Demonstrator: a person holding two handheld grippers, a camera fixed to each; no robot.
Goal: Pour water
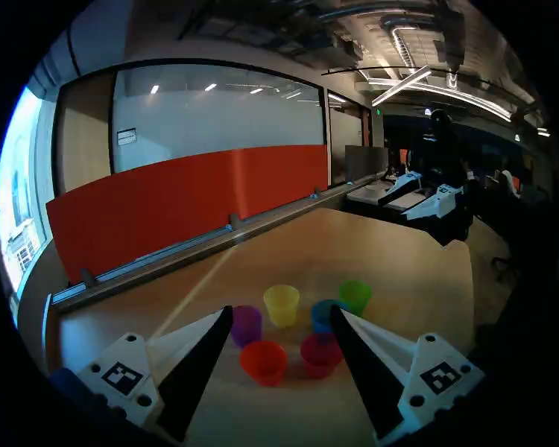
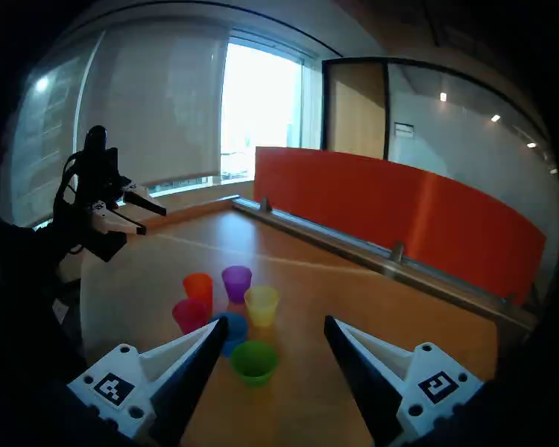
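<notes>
We are holding the left gripper (image 1: 279, 310) over the wooden table (image 1: 421, 283). Its jaws are standing wide apart and gripping nothing. Just beyond its fingers, six plastic cups are sitting upright in a tight cluster.

Going left to right in the left gripper view, we are seeing:
- the purple cup (image 1: 246, 324);
- the orange cup (image 1: 264, 362), nearer to us;
- the yellow cup (image 1: 282, 304), behind it;
- the pink cup (image 1: 320, 354), just beside the orange one;
- the blue cup (image 1: 320, 316), partly hidden by the right finger;
- the green cup (image 1: 355, 296), farthest right.

We cannot tell whether any of them is holding water. An orange partition (image 1: 190, 201) is running along the table's far side.

We are holding the right gripper (image 2: 276, 320) over the other side of the same cluster. It is likewise spread wide, with nothing caught between its fingers. In the right gripper view the green cup is sitting nearest, with the blue cup touching it just behind.
</notes>
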